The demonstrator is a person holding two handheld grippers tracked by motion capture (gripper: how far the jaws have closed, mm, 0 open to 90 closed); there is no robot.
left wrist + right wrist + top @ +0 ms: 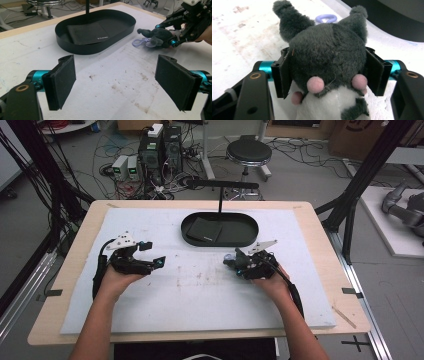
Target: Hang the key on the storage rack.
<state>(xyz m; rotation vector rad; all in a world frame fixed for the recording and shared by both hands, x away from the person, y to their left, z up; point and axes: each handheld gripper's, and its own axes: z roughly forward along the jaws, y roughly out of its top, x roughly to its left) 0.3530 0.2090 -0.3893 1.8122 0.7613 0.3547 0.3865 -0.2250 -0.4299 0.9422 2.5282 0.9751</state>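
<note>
My right gripper pinches a grey plush toy at centre frame, beside the black oval tray; my left gripper is spread wide, empty.

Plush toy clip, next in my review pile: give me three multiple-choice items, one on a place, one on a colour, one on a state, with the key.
1. Where is the black wallet?
A. in the black oval tray
B. on the white mat
C. in a gripper

2. What colour is the plush toy's loop?
A. red
B. lilac
C. green

3. How is the left gripper?
A. shut on the toy
B. shut on nothing
C. open

Key: 1 A, the wallet lies flat inside the tray wall. 2 B, a pale purple ring shows behind the toy's head. 3 C, its pads stand wide apart over bare mat; the right gripper clamps the toy.
</note>
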